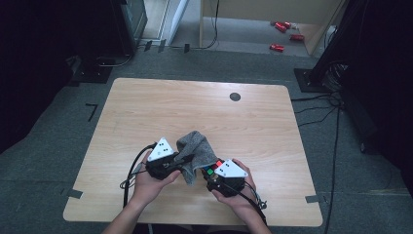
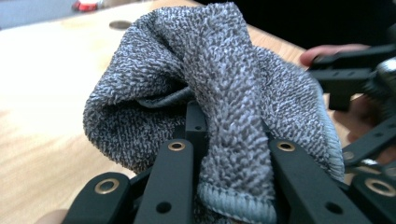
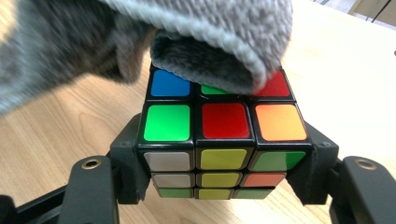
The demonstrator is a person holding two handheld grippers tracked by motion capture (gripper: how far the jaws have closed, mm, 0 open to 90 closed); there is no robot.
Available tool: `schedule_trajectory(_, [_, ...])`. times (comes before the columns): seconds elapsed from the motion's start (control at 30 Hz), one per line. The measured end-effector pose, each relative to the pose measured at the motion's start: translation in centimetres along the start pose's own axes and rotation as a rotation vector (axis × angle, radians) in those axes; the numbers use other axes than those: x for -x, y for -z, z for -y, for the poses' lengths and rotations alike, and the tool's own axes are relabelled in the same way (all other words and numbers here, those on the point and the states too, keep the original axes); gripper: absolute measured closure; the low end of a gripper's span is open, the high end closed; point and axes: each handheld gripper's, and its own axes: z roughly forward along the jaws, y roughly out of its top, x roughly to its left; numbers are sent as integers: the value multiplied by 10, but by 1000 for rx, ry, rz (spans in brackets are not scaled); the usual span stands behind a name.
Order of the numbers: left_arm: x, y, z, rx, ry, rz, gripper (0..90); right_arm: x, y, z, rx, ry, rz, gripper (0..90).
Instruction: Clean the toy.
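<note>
The step in hand appears to be wiping the puzzle cube [image 3: 223, 135] with the grey cloth [image 2: 219, 88]: one gripper presents the cube, the other applies the cloth.

Right gripper [image 1: 225, 181]: the jaws are clamped on the cube, one pad on each side face, with the cube seated squarely between them just above the wooden table [image 1: 146, 112]. The cube's top face is turned up toward the cloth. The right hand [image 1: 233, 195] holds the gripper low, near the table's front edge, jaws pointing forward and slightly inward.

Left gripper [image 1: 170, 163]: the jaws are pinched together on a fold of the cloth, which bunches up between and beyond the fingers. The left hand [image 1: 148, 183] holds this gripper beside the right one, jaws angled toward the cube.

Cloth position: a hemmed lobe hangs beyond the left fingertips and rests on the far row of the cube's top face, covering part of it.

Next move, as judged: draw the cloth across the top face toward the right fingers while the right grip holds the cube steady. Keep the cloth clear of the right pads.
</note>
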Motion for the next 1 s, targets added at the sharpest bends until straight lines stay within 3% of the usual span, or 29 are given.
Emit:
schedule_trajectory(0.1, [14,0,-4,27,-52,67,791,1,-2,1,-4,4,2,347])
schedule_trajectory(0.17, [28,-6,-5,7,-107,97,788,-1,-2,1,-8,-2,-2,347])
schedule_trajectory(0.23, [36,-13,-3,-30,-159,75,785,-3,-2,0,-4,-10,-11,347])
schedule_trajectory(0.27, [36,-15,-2,-39,-163,67,784,-4,-1,-1,2,0,-10,347])
schedule_trajectory(0.33, [29,-15,0,-42,-134,50,784,-4,0,-1,-1,15,4,347])
schedule_trajectory(0.43, [18,-10,2,-55,-118,-37,785,-2,1,0,-4,4,3,347])
schedule_trajectory(0.5, [12,-7,2,-42,-81,-49,785,-1,2,0,9,-9,-1,347])
schedule_trajectory(0.6, [14,-4,-1,-4,-67,-8,783,0,3,-2,21,-9,-2,347])
schedule_trajectory(0.7, [26,-8,-2,21,-99,108,776,-3,2,-2,14,-7,-2,347])
schedule_trajectory(0.77, [32,-13,-1,-1,-132,100,776,-4,2,-2,13,-3,-7,347])
schedule_trajectory(0.8, [31,-14,0,-5,-129,98,778,-4,3,-3,14,3,-5,347])
schedule_trajectory(0.87, [24,-13,2,-7,-103,86,785,-5,4,-3,14,19,8,347])
schedule_trajectory(1.0, [4,-3,2,-4,-60,9,790,-3,7,-2,39,9,-4,347])
